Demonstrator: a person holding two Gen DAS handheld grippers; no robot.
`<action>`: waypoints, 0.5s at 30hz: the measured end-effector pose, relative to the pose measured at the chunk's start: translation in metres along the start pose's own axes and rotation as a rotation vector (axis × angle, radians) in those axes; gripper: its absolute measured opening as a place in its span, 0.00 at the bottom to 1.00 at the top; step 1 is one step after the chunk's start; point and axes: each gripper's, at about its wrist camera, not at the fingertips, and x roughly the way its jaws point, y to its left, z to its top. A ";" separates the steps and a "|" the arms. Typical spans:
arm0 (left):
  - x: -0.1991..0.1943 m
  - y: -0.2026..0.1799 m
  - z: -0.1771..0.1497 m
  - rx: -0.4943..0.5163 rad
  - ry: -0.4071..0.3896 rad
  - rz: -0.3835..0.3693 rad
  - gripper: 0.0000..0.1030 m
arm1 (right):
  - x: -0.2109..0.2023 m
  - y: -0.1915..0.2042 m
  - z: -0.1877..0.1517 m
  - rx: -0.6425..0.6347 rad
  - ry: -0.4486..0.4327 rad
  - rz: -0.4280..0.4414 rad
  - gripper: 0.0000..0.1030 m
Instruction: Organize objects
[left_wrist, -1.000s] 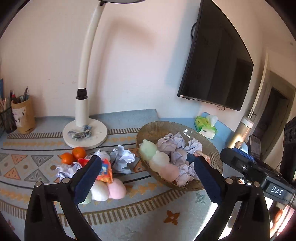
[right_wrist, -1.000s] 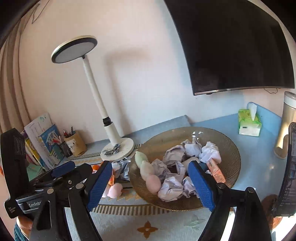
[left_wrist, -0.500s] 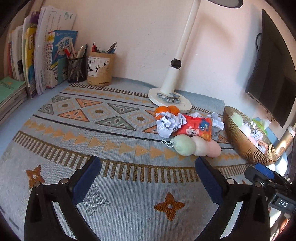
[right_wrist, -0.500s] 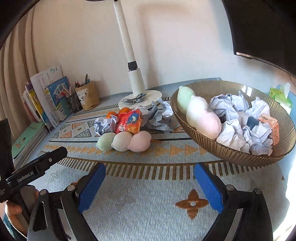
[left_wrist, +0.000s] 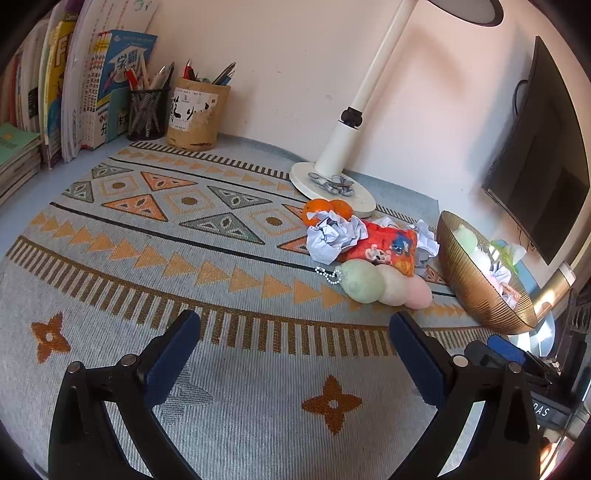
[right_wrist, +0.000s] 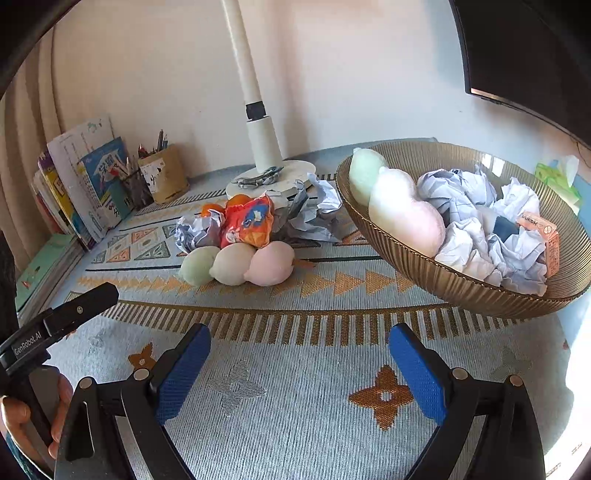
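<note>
Your right gripper (right_wrist: 295, 365) gapes wide, empty | plush dumpling string (right_wrist: 236, 264) lies on the mat ahead, slightly left, long axis crosswise to your fingers | left gripper (left_wrist: 295, 350) also wide, farther | bowl (right_wrist: 461, 291) to the right

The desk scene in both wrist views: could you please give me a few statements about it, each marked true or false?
1. The right gripper is open with nothing between its fingers. True.
2. The brown bowl is empty. False: it holds crumpled paper and a three-ball plush.
3. A second three-ball plush lies on the patterned mat. True.
4. The oranges are inside the bowl. False: they sit on the mat near the lamp base.
5. The left gripper grips the red snack bag. False: it is open and apart from it.
</note>
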 end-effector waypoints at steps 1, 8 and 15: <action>0.000 0.000 0.000 0.000 0.002 0.000 0.99 | 0.001 0.005 0.000 -0.028 0.002 -0.013 0.94; 0.020 -0.007 0.020 0.043 0.137 -0.075 0.99 | 0.023 0.021 0.013 -0.117 0.132 0.099 0.94; 0.080 -0.018 0.079 0.089 0.260 -0.138 0.98 | 0.078 0.024 0.060 -0.081 0.232 0.184 0.92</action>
